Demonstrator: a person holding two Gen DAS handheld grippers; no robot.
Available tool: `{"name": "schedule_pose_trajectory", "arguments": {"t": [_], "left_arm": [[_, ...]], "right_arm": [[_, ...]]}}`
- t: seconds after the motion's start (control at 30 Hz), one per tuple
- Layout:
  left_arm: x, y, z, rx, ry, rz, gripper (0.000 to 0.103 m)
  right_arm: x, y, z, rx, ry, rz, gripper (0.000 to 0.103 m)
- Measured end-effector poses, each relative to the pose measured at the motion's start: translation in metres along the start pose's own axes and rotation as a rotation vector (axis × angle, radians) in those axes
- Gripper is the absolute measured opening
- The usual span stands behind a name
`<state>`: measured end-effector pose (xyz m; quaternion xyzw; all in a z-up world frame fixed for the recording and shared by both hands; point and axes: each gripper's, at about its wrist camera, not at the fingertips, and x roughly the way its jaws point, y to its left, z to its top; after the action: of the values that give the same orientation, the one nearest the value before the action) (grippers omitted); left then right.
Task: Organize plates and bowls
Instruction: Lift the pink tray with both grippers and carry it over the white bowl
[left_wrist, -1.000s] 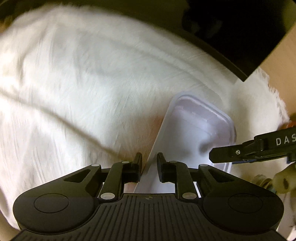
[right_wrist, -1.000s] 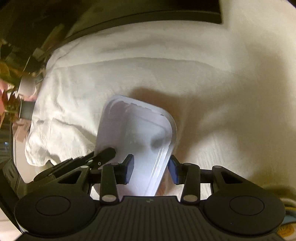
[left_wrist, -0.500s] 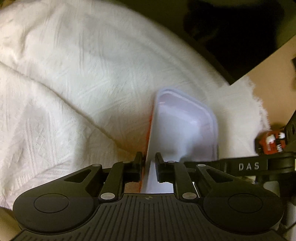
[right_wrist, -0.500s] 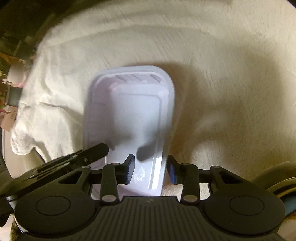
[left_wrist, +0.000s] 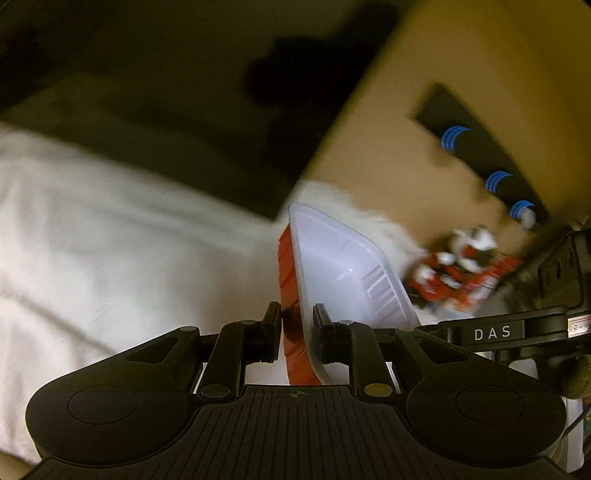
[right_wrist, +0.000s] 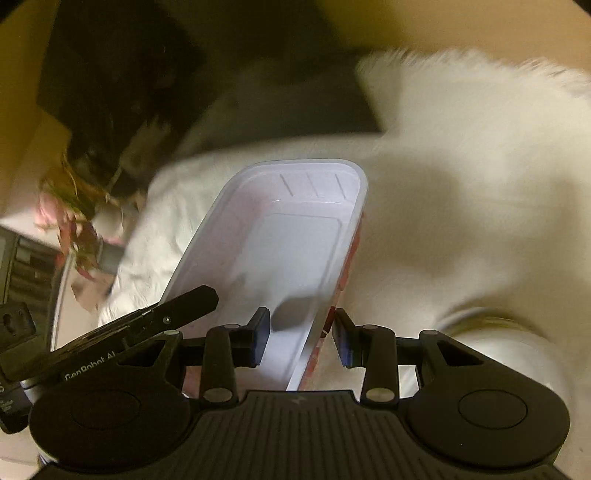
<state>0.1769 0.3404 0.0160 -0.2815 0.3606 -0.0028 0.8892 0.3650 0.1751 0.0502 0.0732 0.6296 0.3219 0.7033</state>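
Since you've got both tools on the same dish (left_wrist: 340, 266), I'd guess the idea is a two-sided carry: it's a long, shallow white plastic thing with a red outside, and one pinch at an edge would probably let it flop. Right now it looks to be hanging tilted, up off the white cloth (left_wrist: 110, 240), with its far end pointing away from you and nothing inside it. Your left gripper (left_wrist: 297, 325) has one long wall between its pads, one pad on the red outer face and the other on the white inner lip, so that's the side actually doing the holding, though those jaws are easing apart a bit, which makes me nervous. Your right gripper (right_wrist: 301, 336) straddles the opposite wall, but there's a clear gap between its inner pad and the rim, so I read it as not clamped, more of a guard or a light prop from outside. That would explain the tilt too, since only one side is truly pinched. Everything else is smeared with blur, so I can't tell where the stack of plates and bowls is. I'd firm up both pinches before swinging it anywhere.
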Motion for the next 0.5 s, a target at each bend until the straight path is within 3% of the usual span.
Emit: {"name": "schedule_pose_trajectory", "arguments": {"t": [0.17,0.27,0.4,0.5], "left_arm": [[0.014,-0.054,-0.012,0.104,0.078,-0.107,0.022],[0.031,-0.076,-0.033,0.161,0.146,-0.129,0.022],[0.06,-0.084,-0.067,0.196,0.266,-0.095,0.02],[0.069,-0.082,-0.083,0.178,0.31,-0.056,0.019]], "right_arm": [[-0.058,-0.012,-0.023,0.023,-0.133,-0.079,0.037],[-0.081,-0.028,-0.046,0.049,-0.174,-0.126,0.037],[-0.077,-0.046,-0.076,0.028,-0.171,-0.195,0.038],[-0.055,-0.067,-0.094,0.034,-0.107,-0.209,0.038]]}}
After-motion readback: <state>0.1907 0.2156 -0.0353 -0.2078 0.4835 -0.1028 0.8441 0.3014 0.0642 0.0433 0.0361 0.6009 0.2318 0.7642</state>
